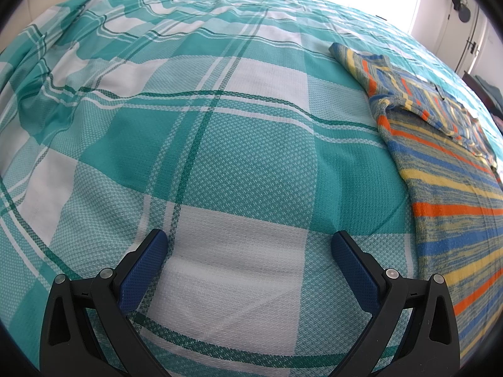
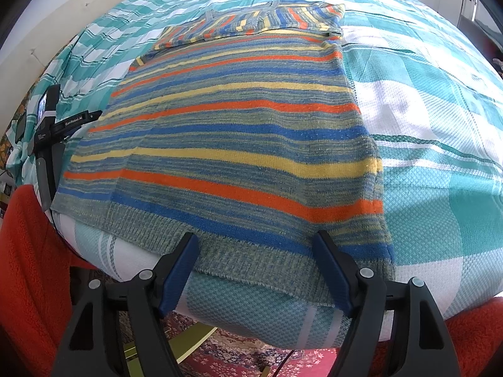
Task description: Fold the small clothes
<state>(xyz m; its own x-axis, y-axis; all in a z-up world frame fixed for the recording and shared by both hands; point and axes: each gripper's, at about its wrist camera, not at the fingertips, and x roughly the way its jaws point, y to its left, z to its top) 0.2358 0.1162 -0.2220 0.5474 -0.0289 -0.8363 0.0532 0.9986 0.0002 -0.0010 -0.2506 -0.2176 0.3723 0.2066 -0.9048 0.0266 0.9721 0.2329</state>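
- The striped sweater [image 2: 239, 132] is lying flat on the bed, bands of orange, blue, yellow and grey-green running across it. The sleeves look folded in over the chest at the far end, well ahead of the right jaws.
- Its ribbed hem is the closest part, sitting right at the tips of the right gripper [image 2: 256, 245], near the bed's front edge.
- Right jaws are spread wide with nothing in them. The hem runs across the gap between the blue pads [image 2: 179, 270], and I can't tell if the tips are actually touching the knit or just above it.
- Left gripper [image 1: 248, 245] is also gaping wide and empty, over bare bedspread, with the sweater [image 1: 446, 188] off to the right of its jaws, apart from them.
- From the right wrist view, the left gripper [image 2: 47, 132] shows just past the sweater's left edge.
- The checked bedspread [image 1: 195, 132] in teal and white covers everything under both jaws, a bit rumpled far ahead on the left.
- Below the right jaws, past the bed edge, there's a patterned rug [image 2: 226, 355] and red fleece sleeves [image 2: 31, 267] on either side.
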